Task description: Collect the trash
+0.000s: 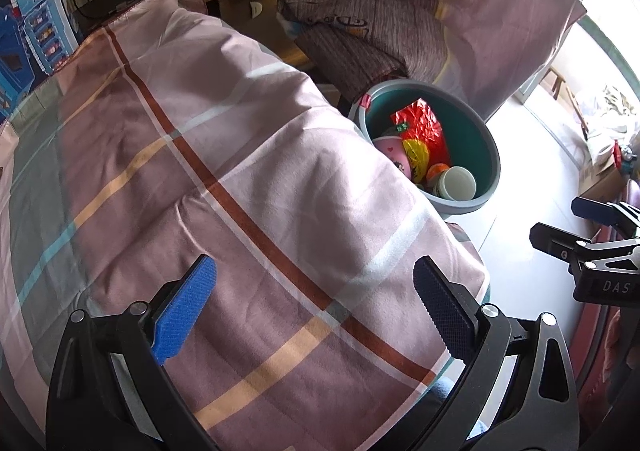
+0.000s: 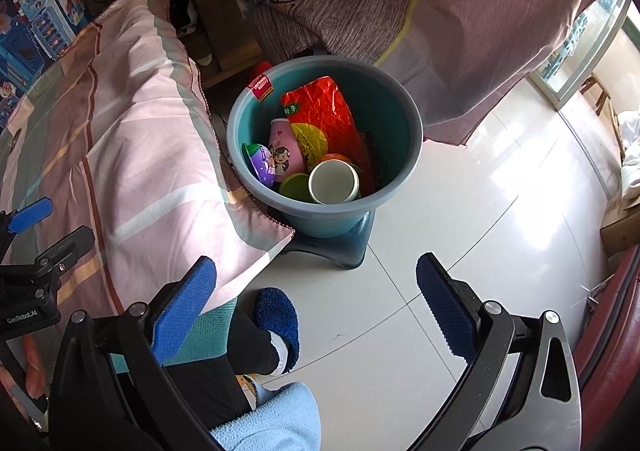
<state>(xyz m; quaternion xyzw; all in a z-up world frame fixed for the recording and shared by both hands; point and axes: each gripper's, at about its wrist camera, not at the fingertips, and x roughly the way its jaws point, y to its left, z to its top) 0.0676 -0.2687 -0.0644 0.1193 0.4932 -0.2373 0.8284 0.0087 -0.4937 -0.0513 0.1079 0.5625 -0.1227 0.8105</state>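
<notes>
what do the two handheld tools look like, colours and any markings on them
Both match: black hinged linkage arms with silver pivot bolts, each ending in two flat fingers faced with textured blue pads. The left tool shows this up close, as does the right tool. Seen from the left camera, the right one's body carries pale lettering starting "DAS"; from the right camera, the left one's body reads "GenRoboLAI".

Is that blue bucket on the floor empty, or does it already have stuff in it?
It already holds things. The bucket contains a red foil bag, a pink carton and a white cup on its side.
</notes>
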